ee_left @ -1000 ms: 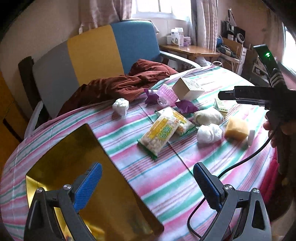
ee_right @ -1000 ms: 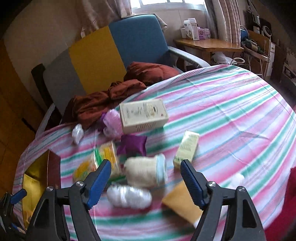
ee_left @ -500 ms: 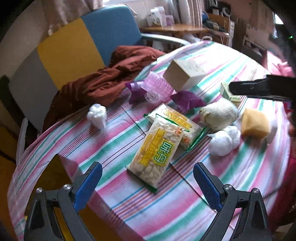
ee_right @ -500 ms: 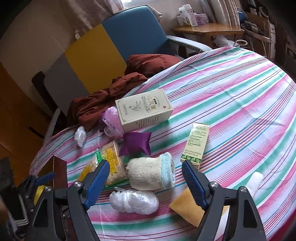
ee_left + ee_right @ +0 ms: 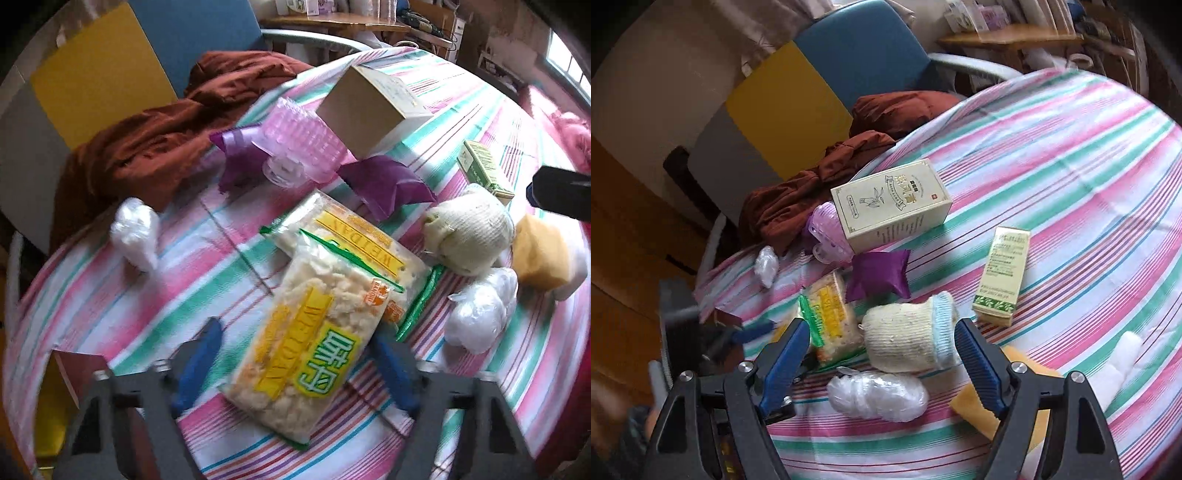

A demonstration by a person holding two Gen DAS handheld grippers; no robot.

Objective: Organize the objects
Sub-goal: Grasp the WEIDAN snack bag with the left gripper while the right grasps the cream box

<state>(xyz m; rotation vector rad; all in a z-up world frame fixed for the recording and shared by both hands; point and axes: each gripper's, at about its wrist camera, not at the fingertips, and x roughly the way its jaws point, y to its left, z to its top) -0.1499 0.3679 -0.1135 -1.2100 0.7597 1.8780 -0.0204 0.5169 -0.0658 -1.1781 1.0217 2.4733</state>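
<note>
My left gripper point(image 5: 295, 332) points down over the upper of two yellow-and-clear snack bags point(image 5: 314, 347) on the striped tablecloth point(image 5: 207, 288). Its jaws are closing with the bag's near end between the blue pads; the left pad stands clear of the bag. The second snack bag point(image 5: 354, 236) lies under the first. My right gripper point(image 5: 881, 325) hangs open above a cream knitted pouch point(image 5: 908, 339) and a crumpled clear plastic wad point(image 5: 879, 395), holding nothing.
A gold-lined box point(image 5: 70, 373) sits at the table's near left edge. Around lie a purple pouch point(image 5: 879, 273), a cream carton point(image 5: 890, 203), a small green box point(image 5: 1001, 273), a yellow sponge point(image 5: 539, 254), a pink plastic piece point(image 5: 299, 144) and a rust-coloured cloth point(image 5: 166, 140).
My left gripper has swung from over the gold-lined box to the snack bags, dropped lower, and its jaws have narrowed around the upper bag. The right gripper has tipped down slightly.
</note>
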